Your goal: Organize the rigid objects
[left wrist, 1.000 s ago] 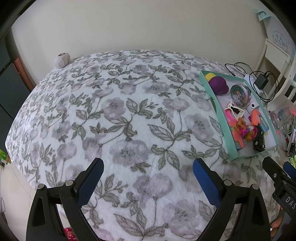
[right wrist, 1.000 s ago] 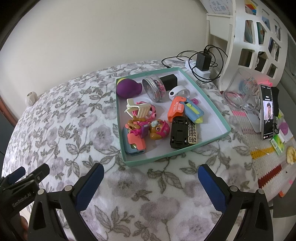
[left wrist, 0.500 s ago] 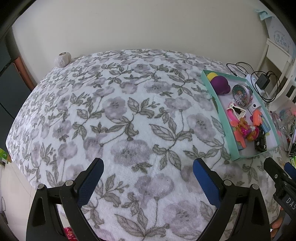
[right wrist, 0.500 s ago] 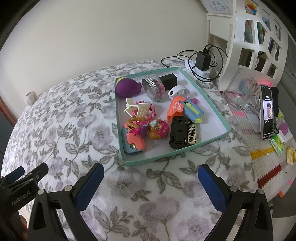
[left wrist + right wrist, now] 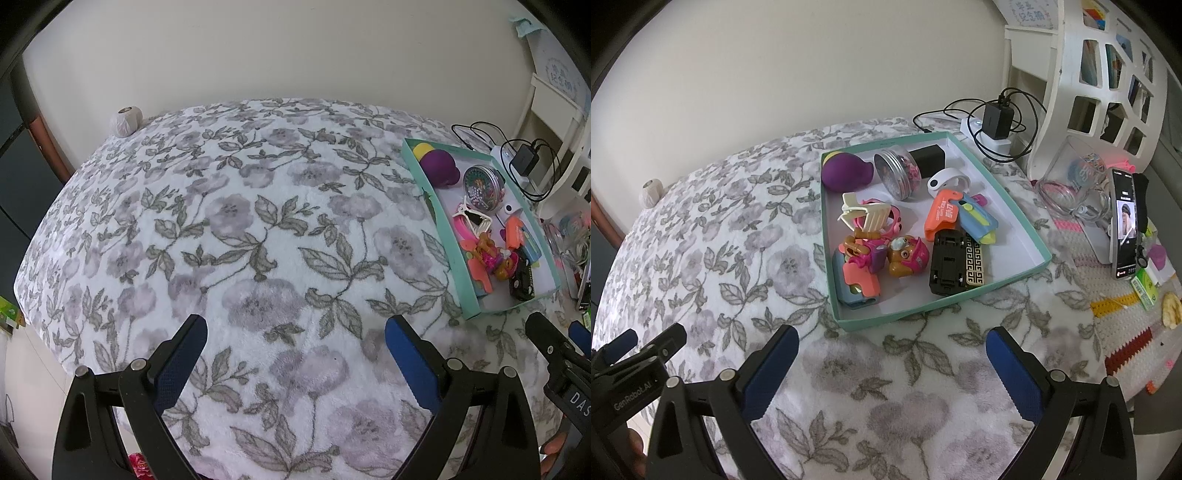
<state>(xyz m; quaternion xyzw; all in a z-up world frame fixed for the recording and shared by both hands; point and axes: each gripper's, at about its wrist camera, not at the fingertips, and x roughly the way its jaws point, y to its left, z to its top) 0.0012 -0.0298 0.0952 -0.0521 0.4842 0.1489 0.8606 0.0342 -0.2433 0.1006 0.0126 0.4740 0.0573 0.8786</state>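
A teal box point(image 5: 1021, 218) point(image 5: 432, 206) sits on the floral cloth and holds several rigid items: a purple bulb toy point(image 5: 846, 171), a round tin point(image 5: 897, 175), a white band point(image 5: 947, 181), an orange and blue toy point(image 5: 956, 214), a black toy car point(image 5: 955, 264), a pup figure point(image 5: 908, 256) and a white hair clip point(image 5: 868, 216). My right gripper point(image 5: 892, 354) is open and empty, just in front of the box. My left gripper point(image 5: 293, 345) is open and empty over bare cloth, left of the box.
A ball of string point(image 5: 125, 120) sits at the cloth's far left edge. A charger and cables point(image 5: 995, 122), a white shelf point(image 5: 1108, 74), a glass mug point(image 5: 1071, 181) and a phone on a stand point(image 5: 1123, 225) stand right of the box.
Both grippers have drifted slightly; the box sits a little further right in the left wrist view. Both stay open and empty.
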